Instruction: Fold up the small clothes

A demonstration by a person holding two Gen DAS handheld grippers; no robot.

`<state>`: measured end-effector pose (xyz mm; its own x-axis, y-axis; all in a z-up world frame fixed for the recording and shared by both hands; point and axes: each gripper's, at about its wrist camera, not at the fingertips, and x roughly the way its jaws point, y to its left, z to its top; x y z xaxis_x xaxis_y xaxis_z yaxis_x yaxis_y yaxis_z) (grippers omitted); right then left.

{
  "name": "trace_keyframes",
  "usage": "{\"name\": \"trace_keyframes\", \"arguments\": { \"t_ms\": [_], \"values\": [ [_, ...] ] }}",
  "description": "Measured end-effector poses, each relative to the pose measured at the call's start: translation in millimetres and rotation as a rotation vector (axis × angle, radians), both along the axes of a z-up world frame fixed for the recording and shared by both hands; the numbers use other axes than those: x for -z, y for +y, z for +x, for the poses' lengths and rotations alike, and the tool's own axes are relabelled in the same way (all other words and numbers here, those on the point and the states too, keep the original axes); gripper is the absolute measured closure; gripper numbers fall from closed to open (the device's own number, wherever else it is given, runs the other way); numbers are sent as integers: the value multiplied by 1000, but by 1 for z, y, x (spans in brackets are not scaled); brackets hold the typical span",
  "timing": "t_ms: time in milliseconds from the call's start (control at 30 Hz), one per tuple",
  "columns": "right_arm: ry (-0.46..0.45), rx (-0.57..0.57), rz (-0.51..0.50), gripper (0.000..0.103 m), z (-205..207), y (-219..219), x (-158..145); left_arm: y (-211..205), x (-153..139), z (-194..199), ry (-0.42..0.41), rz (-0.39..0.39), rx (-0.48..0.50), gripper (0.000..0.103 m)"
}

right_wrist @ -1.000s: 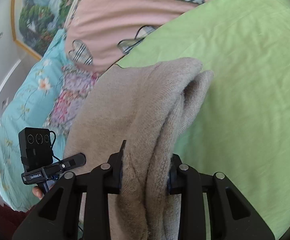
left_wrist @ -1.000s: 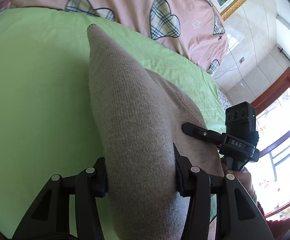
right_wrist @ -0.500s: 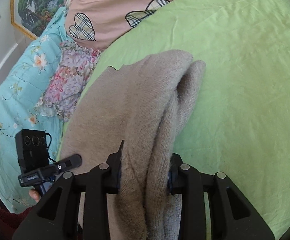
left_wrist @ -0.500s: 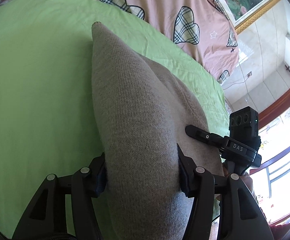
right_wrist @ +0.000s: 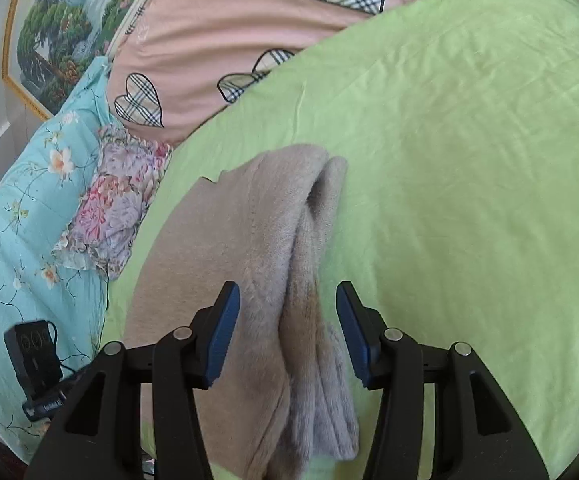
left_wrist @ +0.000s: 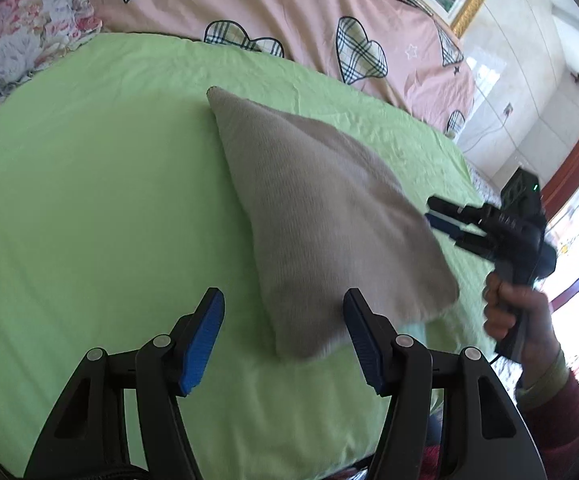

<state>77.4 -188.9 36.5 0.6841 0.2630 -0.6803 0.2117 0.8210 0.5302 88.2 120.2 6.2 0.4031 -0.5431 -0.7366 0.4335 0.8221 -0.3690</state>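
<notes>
The left gripper (left_wrist: 283, 336) stands open, its blue pads (left_wrist: 203, 340) well apart after the jaws have just been widening, and nothing is pressed between them: the near corner of the beige knit garment (left_wrist: 321, 216) lies just ahead of the fingertips on the green sheet (left_wrist: 89, 200), let go so the fold can settle. The right gripper (right_wrist: 287, 332) is likewise open, its jaws having just been spreading; the thick doubled edge of the garment (right_wrist: 289, 280) sits between the pads (right_wrist: 223, 336) but neither pad presses on it, which reads as a release, not a grip. From the left wrist view the right gripper (left_wrist: 447, 220) hangs just beside the garment's right edge, held by a hand (left_wrist: 517, 312) in a dark red sleeve. The garment rests near the front edge of the bed, folded over on itself into a wedge that narrows toward the middle of the sheet, its layers stacked along the right side. I judge one fold done and both tools freed to take a fresh hold. Farther off, a pink cover with plaid hearts (left_wrist: 289, 0) lies along the far edge, a floral quilt (right_wrist: 29, 200) at the far left corner, and a framed painting (right_wrist: 61, 32) on the wall beyond.
</notes>
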Motion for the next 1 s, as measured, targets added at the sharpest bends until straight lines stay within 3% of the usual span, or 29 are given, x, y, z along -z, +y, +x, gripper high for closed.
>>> {"name": "trace_keyframes", "arguments": {
  "t_ms": [167, 300, 500, 667, 733, 800, 867, 1000],
  "values": [
    [25, -42, -1, 51, -26, 18, -1, -8, 10, -28, -21, 73, 29, 42],
    [37, -42, -11, 52, -30, 19, 2, -22, 16, -22, -19, 110, 19, 41],
    [2, -58, -29, 52, 10, 9, -10, -13, -12, -6, -68, 20, 2, 40],
    [43, -74, -4, 52, 58, -2, 6, -3, -16, 21, 2, -104, -53, 39],
    [60, -69, 2, 52, 68, -6, 13, -5, -15, 33, 19, -106, -68, 39],
    [67, -74, 12, 59, 75, -6, 18, -11, -12, 48, 17, -85, -86, 39],
    [67, -91, -6, 82, 80, -3, 18, -18, -4, 63, 44, -68, -99, 39],
    [27, -136, -52, 87, 90, 2, 1, -30, 12, 79, 107, -31, -101, 38]
  ]
}}
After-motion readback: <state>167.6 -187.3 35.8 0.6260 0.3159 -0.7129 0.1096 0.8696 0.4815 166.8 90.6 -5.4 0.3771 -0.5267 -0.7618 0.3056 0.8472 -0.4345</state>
